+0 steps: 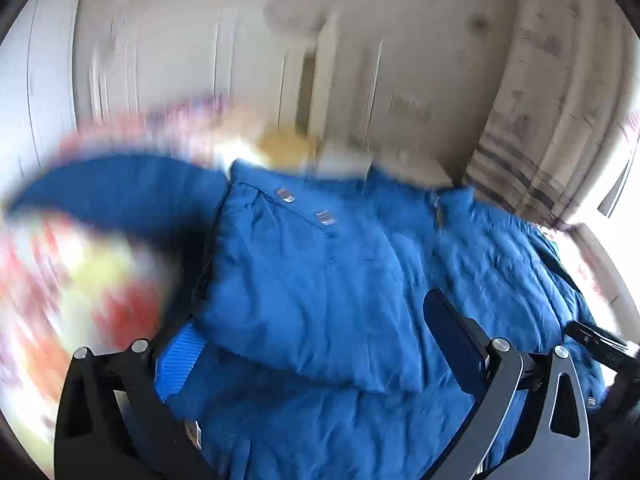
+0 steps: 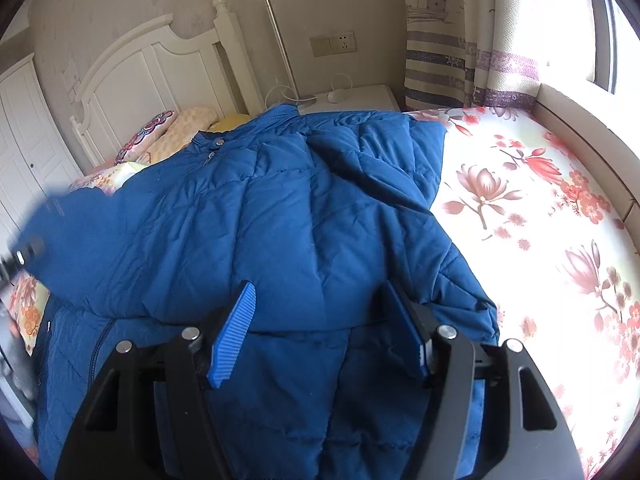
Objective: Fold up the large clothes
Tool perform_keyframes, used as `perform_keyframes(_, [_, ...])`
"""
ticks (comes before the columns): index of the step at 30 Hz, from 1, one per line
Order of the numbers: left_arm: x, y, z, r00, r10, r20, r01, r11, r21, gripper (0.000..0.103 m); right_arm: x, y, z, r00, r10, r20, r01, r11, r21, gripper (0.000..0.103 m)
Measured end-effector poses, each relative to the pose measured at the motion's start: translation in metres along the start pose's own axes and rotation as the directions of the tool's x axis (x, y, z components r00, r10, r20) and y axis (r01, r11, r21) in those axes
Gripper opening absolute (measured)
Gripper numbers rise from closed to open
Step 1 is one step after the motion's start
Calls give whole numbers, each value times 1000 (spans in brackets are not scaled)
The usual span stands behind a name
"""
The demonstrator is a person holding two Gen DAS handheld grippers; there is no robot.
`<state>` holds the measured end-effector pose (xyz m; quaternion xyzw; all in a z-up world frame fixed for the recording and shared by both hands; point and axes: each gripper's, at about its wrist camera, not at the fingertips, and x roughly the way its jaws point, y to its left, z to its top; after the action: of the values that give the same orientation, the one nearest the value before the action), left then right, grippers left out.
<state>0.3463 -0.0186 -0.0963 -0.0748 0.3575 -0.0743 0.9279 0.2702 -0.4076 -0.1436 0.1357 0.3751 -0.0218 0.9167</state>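
White headboard [image 2: 160, 76] upper left, wall socket [image 2: 343, 43] top centre, striped curtain [image 2: 472, 64] upper right, floral bedsheet [image 2: 540, 208] at right.

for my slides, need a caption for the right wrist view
Right gripper open above a blue padded jacket spread on a floral bedsheet.

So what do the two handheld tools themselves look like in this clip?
Both look alike: the left tool and right tool have matte black angular linkage arms with triangular cut-outs and round silver pivot bolts, ending in flat fingers faced with ribbed blue pads. No cables, sleeves or markings are visible.
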Motion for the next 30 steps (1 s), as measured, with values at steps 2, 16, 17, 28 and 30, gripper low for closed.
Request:
perform_keyframes(2, [14,40,-6,994,-77,-75,59,974,-220,98,0,1,0,1000,-5,0,5,1000,-3,65])
perform_keyframes(16, [22,39,33,994,-108,10,109,989,-101,23,-20,-10,-2,994,37,100,-42,998,51,65])
perform_keyframes(17, [22,36,38,994,-106,38,108,991,-83,23,-20,-13,-2,994,41,101,-48,997,65,65])
perform_keyframes(28, [57,77,30,997,-28,-69,17,987,-157,24,-18,7,-2,991,-124,41,127,989,-73,63])
perform_keyframes(30, [60,74,30,997,-11,-76,0,991,-137,24,-16,17,-2,981,-193,24,195,965,-175,63])
